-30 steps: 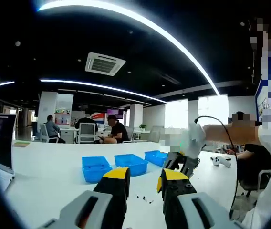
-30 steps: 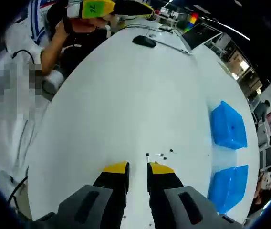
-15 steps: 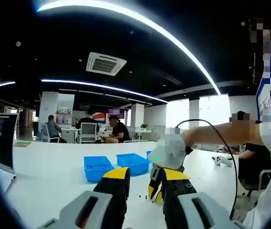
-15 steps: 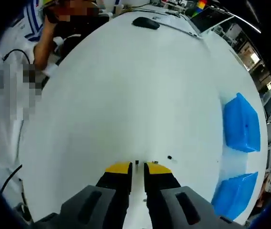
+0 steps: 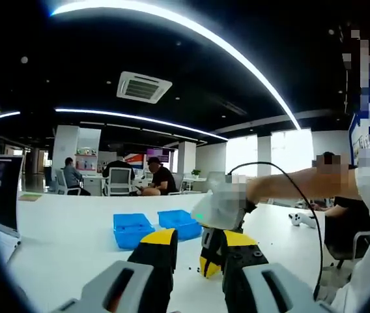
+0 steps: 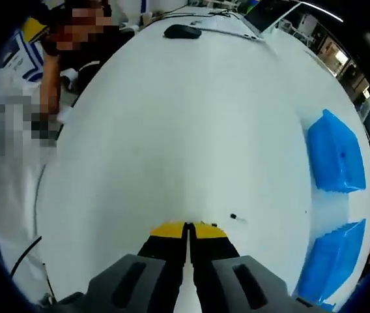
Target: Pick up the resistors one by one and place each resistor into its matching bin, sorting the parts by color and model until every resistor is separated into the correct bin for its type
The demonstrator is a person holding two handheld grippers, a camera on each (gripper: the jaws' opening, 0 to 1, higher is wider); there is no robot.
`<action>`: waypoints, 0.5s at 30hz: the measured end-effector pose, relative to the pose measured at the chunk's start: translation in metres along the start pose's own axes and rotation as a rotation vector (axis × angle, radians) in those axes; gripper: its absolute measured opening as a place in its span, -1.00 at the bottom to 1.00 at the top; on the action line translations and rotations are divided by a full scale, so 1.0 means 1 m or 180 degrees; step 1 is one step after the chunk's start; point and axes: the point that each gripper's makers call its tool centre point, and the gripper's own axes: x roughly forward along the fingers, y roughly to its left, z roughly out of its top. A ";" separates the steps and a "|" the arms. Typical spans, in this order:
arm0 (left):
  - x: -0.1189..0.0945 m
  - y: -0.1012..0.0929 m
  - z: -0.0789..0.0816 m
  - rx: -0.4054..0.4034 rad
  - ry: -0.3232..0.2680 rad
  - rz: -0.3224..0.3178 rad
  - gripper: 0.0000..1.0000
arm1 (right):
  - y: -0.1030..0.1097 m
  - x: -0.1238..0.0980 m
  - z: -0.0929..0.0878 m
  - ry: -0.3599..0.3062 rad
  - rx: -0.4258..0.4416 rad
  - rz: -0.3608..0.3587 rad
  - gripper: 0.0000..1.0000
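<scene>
In the right gripper view my right gripper (image 6: pixel 188 228) is shut, its yellow tips pressed together low over the white table (image 6: pixel 172 130). Whether a resistor is pinched between them is hidden. One small dark resistor (image 6: pixel 233 216) lies just right of the tips. Two blue bins (image 6: pixel 336 153) (image 6: pixel 331 264) stand at the right. In the left gripper view my left gripper (image 5: pixel 198 240) is held open above the table with nothing between its jaws. In that same view the right gripper (image 5: pixel 206 266) points down at the table, with tiny resistors (image 5: pixel 186 267) beside it and blue bins (image 5: pixel 131 228) (image 5: pixel 180 222) behind.
A black mouse (image 6: pixel 182 30) and a laptop (image 6: pixel 270 13) sit at the table's far end. A person's arm (image 6: pixel 48 85) runs along the left edge. A laptop (image 5: pixel 2 195) stands at the left, and people sit at desks (image 5: pixel 149 182) behind.
My right gripper has come down onto the resistors and its jaws have shut. Two of the three resistors are now hidden under the tips. The left gripper has stayed put.
</scene>
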 end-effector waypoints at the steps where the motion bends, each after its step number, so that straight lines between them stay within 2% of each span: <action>1: 0.000 0.001 0.000 -0.0002 0.0002 0.0002 -0.43 | -0.001 -0.007 0.007 -0.0178 0.0043 -0.0046 -0.91; 2: 0.000 0.001 -0.001 -0.0001 0.0007 0.0000 -0.43 | -0.003 -0.019 0.017 -0.0432 0.0238 -0.0090 -0.91; 3: 0.000 0.001 -0.001 -0.0005 0.0011 -0.0002 -0.43 | -0.002 -0.028 0.020 -0.0573 0.0342 -0.0087 -0.91; 5: 0.001 0.000 -0.001 -0.0009 0.0010 -0.0007 -0.43 | -0.007 -0.044 0.018 -0.0728 0.0459 -0.0238 -0.91; 8: 0.003 -0.001 -0.001 -0.0008 0.0009 -0.0022 -0.43 | -0.005 -0.061 0.008 -0.0900 0.0642 -0.0334 -0.91; 10: 0.003 -0.003 -0.001 0.0001 0.0014 -0.0030 -0.43 | -0.007 -0.073 -0.002 -0.1048 0.0942 -0.0450 -0.91; 12: 0.004 -0.004 -0.001 0.0000 0.0013 -0.0028 -0.43 | -0.009 -0.089 -0.006 -0.1360 0.1141 -0.0560 -0.91; 13: 0.004 -0.004 -0.001 0.0002 0.0014 -0.0026 -0.43 | -0.010 -0.102 -0.011 -0.1610 0.1355 -0.0646 -0.91; 15: 0.005 -0.005 -0.002 0.0002 0.0022 -0.0027 -0.43 | -0.013 -0.123 -0.022 -0.1924 0.1442 -0.0891 -0.91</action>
